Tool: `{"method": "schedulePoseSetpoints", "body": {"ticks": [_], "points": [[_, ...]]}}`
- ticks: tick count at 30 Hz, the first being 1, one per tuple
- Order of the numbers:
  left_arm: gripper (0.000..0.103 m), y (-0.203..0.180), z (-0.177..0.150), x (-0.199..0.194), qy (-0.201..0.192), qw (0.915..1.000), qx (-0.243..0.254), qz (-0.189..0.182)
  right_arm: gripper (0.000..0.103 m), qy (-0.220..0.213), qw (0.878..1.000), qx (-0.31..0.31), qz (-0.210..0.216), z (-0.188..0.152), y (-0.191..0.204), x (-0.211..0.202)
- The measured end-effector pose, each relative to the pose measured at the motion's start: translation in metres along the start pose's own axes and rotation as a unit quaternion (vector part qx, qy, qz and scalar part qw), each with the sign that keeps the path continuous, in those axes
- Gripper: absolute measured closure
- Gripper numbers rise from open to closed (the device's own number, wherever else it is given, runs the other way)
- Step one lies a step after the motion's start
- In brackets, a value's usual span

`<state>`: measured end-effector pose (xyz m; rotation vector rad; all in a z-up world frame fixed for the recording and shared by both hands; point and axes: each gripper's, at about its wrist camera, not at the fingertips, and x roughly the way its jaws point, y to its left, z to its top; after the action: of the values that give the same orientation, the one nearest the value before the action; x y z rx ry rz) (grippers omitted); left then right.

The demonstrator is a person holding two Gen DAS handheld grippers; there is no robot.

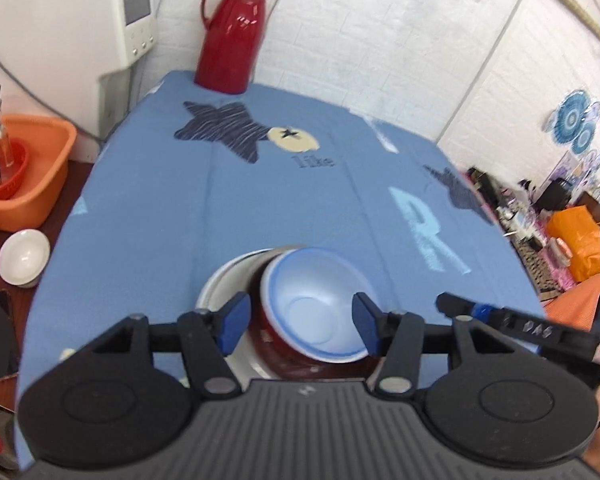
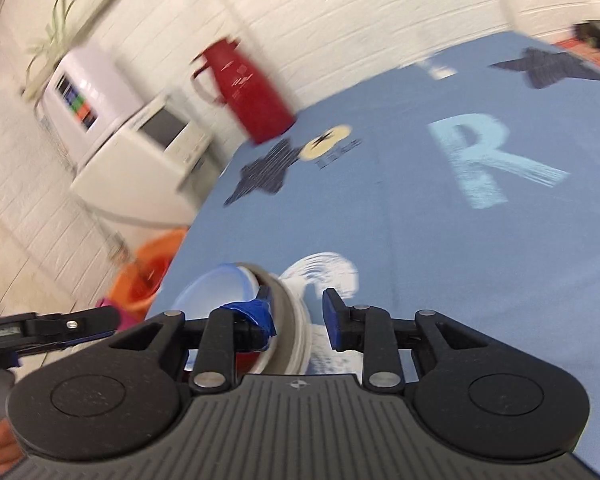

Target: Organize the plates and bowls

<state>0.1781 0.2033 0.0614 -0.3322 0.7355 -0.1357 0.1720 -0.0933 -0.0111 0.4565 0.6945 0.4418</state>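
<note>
Your white bowl with the blue rim [image 1: 314, 304] sits tilted in a red bowl [image 1: 276, 346], on a white plate [image 1: 220, 284] near the tablecloth's [image 1: 220, 208] front edge. Your left gripper [image 1: 300, 322] is spread wide around the bowl, pads apart from it. Your right gripper [image 2: 300, 314] is open astride the plate's rim, left pad [image 2: 260, 312] inside.

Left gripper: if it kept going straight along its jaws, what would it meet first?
Most likely the blue-rimmed white bowl, which sits tilted in a dark red bowl on a white plate, directly between the open jaws of the left gripper. Depth is uncertain in this fisheye view.
</note>
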Motion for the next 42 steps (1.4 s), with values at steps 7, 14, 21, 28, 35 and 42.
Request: {"method": "schedulePoseSetpoints", "body": {"ticks": [7, 14, 21, 28, 35, 42], "points": [[0.046, -0.059, -0.043, -0.021, -0.035, 0.9990, 0.026, -0.012, 0.087, -0.024, 0.982, 0.172, -0.068, -0.044, -0.046, -0.033], [0.044, -0.097, -0.111, -0.031, -0.058, 0.9957, 0.062, 0.036, 0.084, -0.053, 0.985, 0.124, -0.107, -0.073, -0.049, -0.071], [0.044, -0.117, -0.176, -0.037, -0.070, 0.9883, 0.112, 0.076, 0.083, -0.064, 0.987, 0.017, -0.146, -0.103, -0.019, -0.102], [0.044, -0.124, -0.212, -0.066, -0.095, 0.9838, 0.121, 0.092, 0.083, -0.099, 0.982, -0.044, -0.152, -0.137, 0.006, -0.134], [0.044, -0.132, -0.219, -0.067, -0.098, 0.9801, 0.139, 0.102, 0.081, -0.103, 0.984, -0.058, -0.133, -0.144, 0.014, -0.136], [0.043, -0.136, -0.221, -0.073, -0.118, 0.9756, 0.141, 0.120, 0.079, -0.091, 0.988, -0.048, -0.114, -0.151, 0.010, -0.131]]}}
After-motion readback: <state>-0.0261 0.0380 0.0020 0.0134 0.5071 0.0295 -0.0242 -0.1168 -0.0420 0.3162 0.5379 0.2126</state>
